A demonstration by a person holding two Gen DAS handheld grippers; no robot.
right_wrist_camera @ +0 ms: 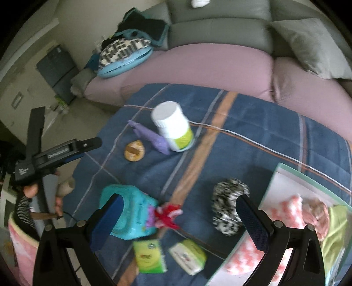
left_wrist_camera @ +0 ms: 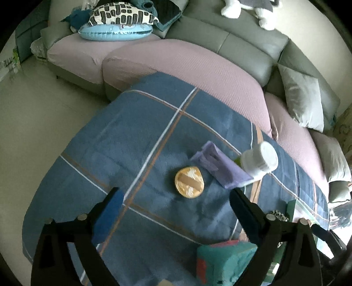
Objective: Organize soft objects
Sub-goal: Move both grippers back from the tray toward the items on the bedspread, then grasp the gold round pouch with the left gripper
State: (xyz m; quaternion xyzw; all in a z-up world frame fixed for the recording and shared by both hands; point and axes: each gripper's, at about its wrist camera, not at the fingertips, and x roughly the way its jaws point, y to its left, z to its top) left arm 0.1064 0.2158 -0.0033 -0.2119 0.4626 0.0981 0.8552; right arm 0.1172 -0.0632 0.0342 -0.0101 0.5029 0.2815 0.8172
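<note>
On the blue plaid cloth (right_wrist_camera: 253,151) lie a black-and-white scrunchie (right_wrist_camera: 228,206), a red-and-pink soft toy (right_wrist_camera: 167,216), a teal wipes pack (right_wrist_camera: 129,213), a purple cloth (right_wrist_camera: 151,137) and two small tissue packs (right_wrist_camera: 149,256) (right_wrist_camera: 188,256). A clear bin (right_wrist_camera: 286,176) at the right holds pink-and-white soft items (right_wrist_camera: 292,206). My right gripper (right_wrist_camera: 176,222) is open and empty above the toy and scrunchie. My left gripper (left_wrist_camera: 176,217) is open and empty just short of the round yellow tin (left_wrist_camera: 189,182) and the purple cloth (left_wrist_camera: 222,167); it also shows in the right wrist view (right_wrist_camera: 88,143).
A white bottle with a green label (right_wrist_camera: 173,127) stands beside the purple cloth. A sofa with pink seat covers (left_wrist_camera: 187,66) lies behind the table, with grey cushions (left_wrist_camera: 303,99) and a pile of pillows (left_wrist_camera: 121,19) at its left end.
</note>
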